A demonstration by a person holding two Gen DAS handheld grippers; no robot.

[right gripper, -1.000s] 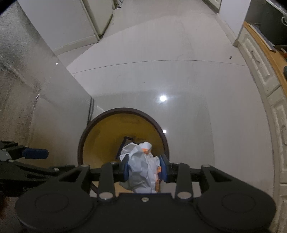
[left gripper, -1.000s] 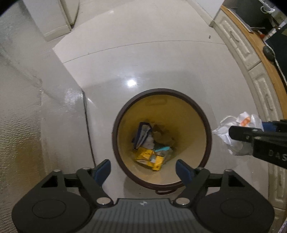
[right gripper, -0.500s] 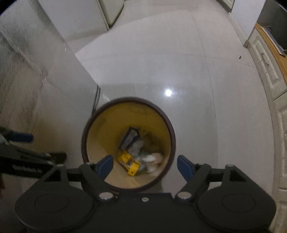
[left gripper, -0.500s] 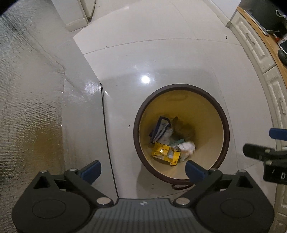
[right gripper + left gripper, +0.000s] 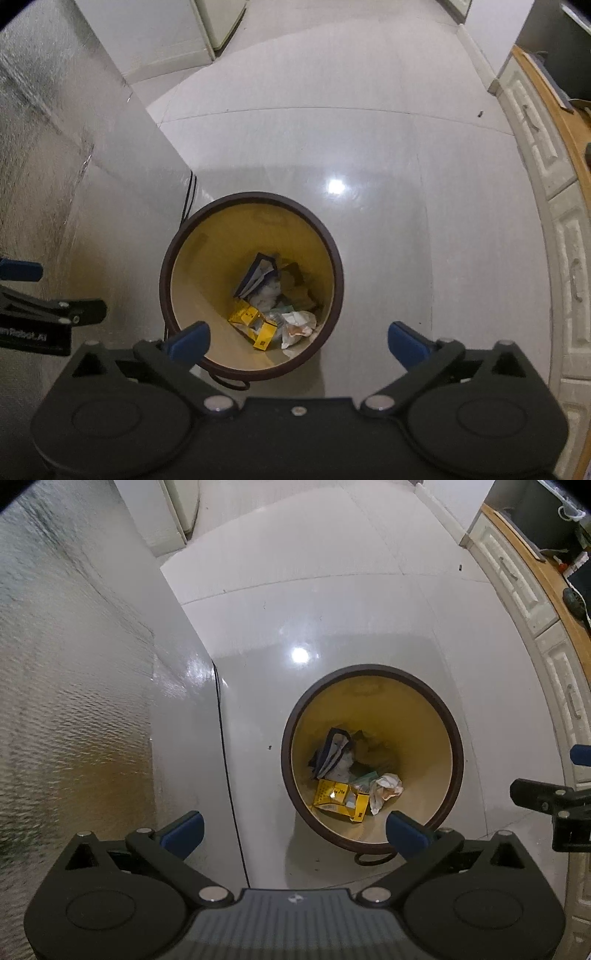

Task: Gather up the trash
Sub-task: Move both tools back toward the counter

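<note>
- Left wrist view: glossy pale tiled floor [image 5: 369,609]; a textured metallic panel [image 5: 74,683] fills the left, white cabinets [image 5: 532,602] curve along the right.
- The left tongs [image 5: 293,829] have just been opening and stand spread, empty; the bin [image 5: 454,738] sits ahead, crumpled paper [image 5: 386,788] inside beside a yellow box [image 5: 332,794].
- Right wrist view: the right tongs [image 5: 297,338], also just opened, gape empty above the bin; a dark cable [image 5: 190,195] runs beside the panel.
</note>
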